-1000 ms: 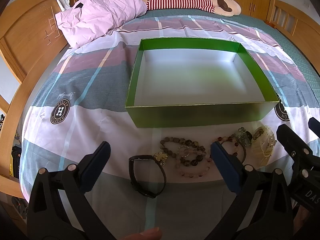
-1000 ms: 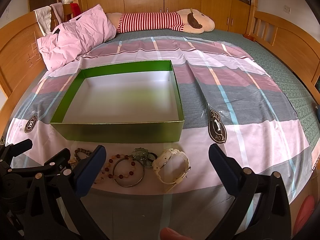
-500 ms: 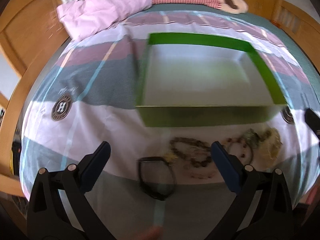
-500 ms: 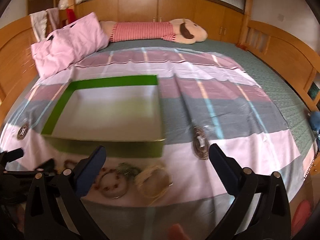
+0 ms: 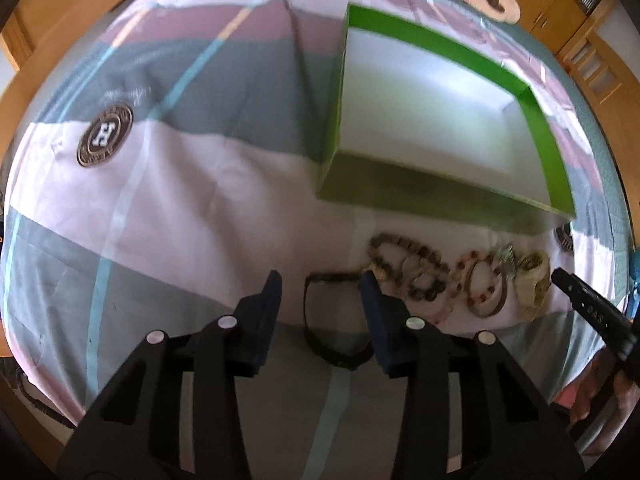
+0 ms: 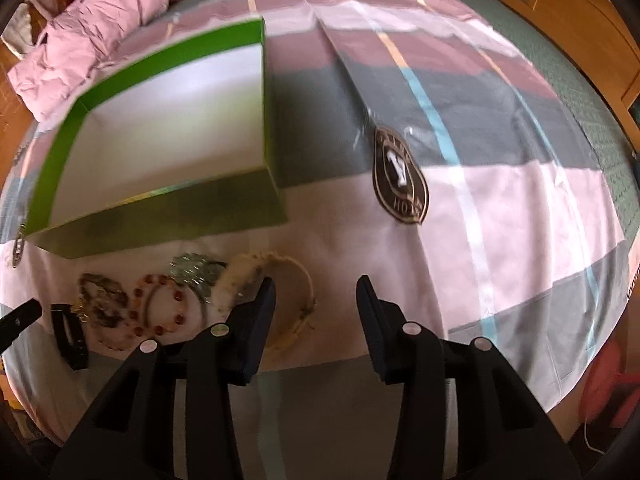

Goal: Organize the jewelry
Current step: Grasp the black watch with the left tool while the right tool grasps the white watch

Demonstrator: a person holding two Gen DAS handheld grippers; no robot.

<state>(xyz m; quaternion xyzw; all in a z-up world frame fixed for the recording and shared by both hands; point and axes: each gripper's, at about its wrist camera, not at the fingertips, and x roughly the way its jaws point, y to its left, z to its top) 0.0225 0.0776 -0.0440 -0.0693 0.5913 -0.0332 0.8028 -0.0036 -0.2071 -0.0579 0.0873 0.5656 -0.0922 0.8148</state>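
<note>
Striped bedspread (image 5: 192,208) now fills both views, seen more steeply than before. Left claw (image 5: 320,300), closing from wide, straddles the black band (image 5: 320,344); right claw (image 6: 316,304), likewise closing, overlaps the cream bracelet (image 6: 296,280). Green box (image 5: 440,196) lies beyond both.

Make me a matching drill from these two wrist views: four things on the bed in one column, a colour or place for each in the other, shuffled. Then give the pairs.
Things:
1. box
2. black band
3. cream bracelet
4. round badge print

Descriptions:
A. between the left gripper's fingers in the left wrist view
B. green walls, pale inside, nothing in it
C. on the sheet, far left of the box in the left wrist view
D. right end of the jewelry row, partly behind a finger in the right wrist view

Pairs: 1-B, 2-A, 3-D, 4-C
</note>
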